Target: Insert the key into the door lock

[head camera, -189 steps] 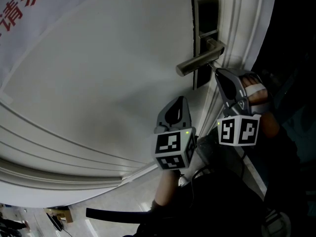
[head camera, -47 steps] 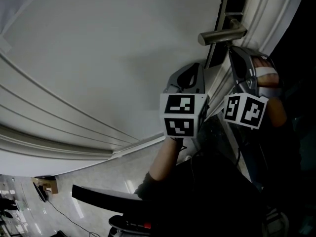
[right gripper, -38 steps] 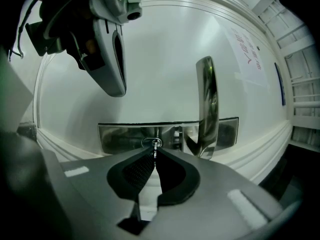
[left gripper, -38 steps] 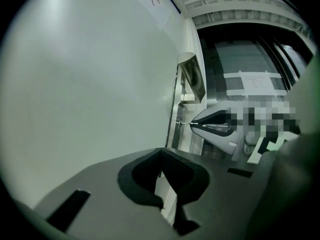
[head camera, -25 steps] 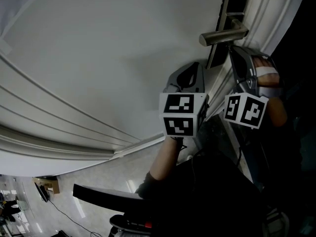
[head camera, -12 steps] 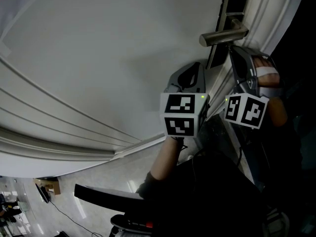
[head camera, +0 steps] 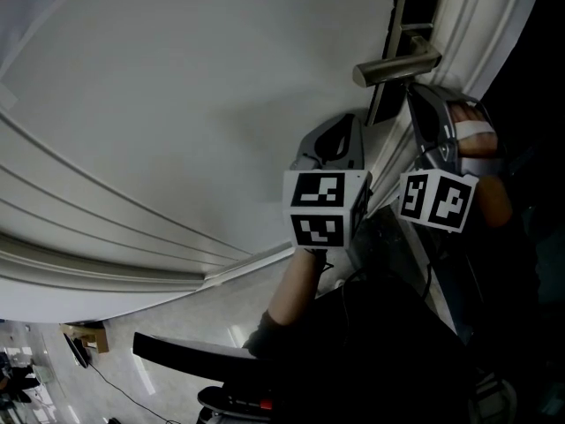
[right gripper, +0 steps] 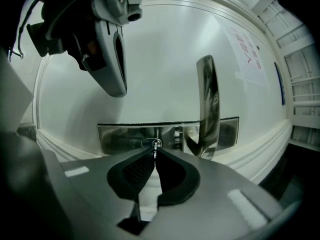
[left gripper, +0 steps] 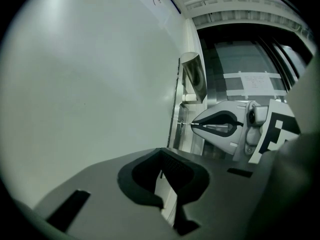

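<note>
Door (head camera: 177, 104): one; smooth white panel with raised mouldings, carrying the lock plate.
Grippers: two; grey shells with black ribbed pads and one marker cube each.
Left gripper (left gripper: 161, 173): jaws together on nothing, beside the lock plate, clear of it.
Right gripper (right gripper: 155, 154): jaws pinched on the key, straight in front of the lock plate.
Lock plate (right gripper: 125, 134): one; polished metal strip.
Lever handle (right gripper: 209, 104): one; mirror-bright bar standing out from the lock plate.
Key (right gripper: 155, 148): one; thin metal blade, tip at the plate's round keyhole (right gripper: 151, 143). Only the gripper views show it.
</note>
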The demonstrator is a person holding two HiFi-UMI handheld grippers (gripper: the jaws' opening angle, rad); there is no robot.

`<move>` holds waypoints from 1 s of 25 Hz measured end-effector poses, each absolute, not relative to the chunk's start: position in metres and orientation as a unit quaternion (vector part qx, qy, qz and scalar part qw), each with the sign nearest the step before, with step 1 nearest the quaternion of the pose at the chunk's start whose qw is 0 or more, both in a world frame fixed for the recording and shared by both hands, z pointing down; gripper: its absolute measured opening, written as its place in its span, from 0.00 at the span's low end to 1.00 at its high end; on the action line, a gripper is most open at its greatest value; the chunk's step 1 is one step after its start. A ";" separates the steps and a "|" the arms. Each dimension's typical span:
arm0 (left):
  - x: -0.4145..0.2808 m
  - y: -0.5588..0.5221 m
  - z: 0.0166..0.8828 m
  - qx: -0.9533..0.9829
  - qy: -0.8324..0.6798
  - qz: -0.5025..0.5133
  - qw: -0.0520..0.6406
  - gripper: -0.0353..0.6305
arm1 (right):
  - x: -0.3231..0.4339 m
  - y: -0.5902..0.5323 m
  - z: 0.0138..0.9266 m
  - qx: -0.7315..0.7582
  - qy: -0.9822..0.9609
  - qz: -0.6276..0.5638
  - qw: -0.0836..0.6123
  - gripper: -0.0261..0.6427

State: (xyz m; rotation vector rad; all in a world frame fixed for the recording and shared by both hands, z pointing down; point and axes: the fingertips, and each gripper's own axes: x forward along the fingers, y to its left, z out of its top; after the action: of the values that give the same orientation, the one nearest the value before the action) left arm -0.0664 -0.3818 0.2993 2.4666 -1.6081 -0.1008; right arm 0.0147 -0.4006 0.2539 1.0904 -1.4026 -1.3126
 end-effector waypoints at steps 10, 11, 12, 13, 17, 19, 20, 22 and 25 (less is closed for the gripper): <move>-0.072 -0.380 0.294 0.828 -0.551 -0.040 0.096 0.05 | 0.013 -0.399 0.253 0.440 -0.568 -0.533 0.448 0.06; -0.072 -0.380 0.294 0.828 -0.551 -0.041 0.096 0.05 | 0.013 -0.399 0.253 0.440 -0.568 -0.533 0.447 0.06; -0.072 -0.380 0.294 0.828 -0.551 -0.042 0.096 0.05 | 0.013 -0.399 0.253 0.440 -0.568 -0.533 0.447 0.06; -0.072 -0.380 0.295 0.828 -0.550 -0.042 0.096 0.05 | 0.013 -0.399 0.253 0.440 -0.568 -0.533 0.447 0.06; -0.071 -0.380 0.294 0.830 -0.548 -0.042 0.096 0.05 | 0.012 -0.398 0.252 0.440 -0.568 -0.534 0.446 0.06; -0.070 -0.380 0.295 0.831 -0.547 -0.041 0.095 0.05 | 0.012 -0.398 0.252 0.440 -0.568 -0.534 0.446 0.06; -0.069 -0.380 0.296 0.831 -0.546 -0.040 0.095 0.05 | 0.012 -0.398 0.252 0.439 -0.568 -0.534 0.446 0.06; -0.069 -0.380 0.296 0.832 -0.545 -0.040 0.095 0.05 | 0.012 -0.398 0.252 0.439 -0.568 -0.534 0.447 0.06; -0.069 -0.380 0.296 0.832 -0.545 -0.040 0.095 0.05 | 0.012 -0.398 0.252 0.439 -0.566 -0.535 0.447 0.06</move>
State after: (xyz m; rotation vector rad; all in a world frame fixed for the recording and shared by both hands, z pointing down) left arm -0.0687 -0.3798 0.2957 2.4663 -1.6167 -0.1192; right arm 0.0120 -0.3983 0.2522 1.0872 -1.4024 -1.3244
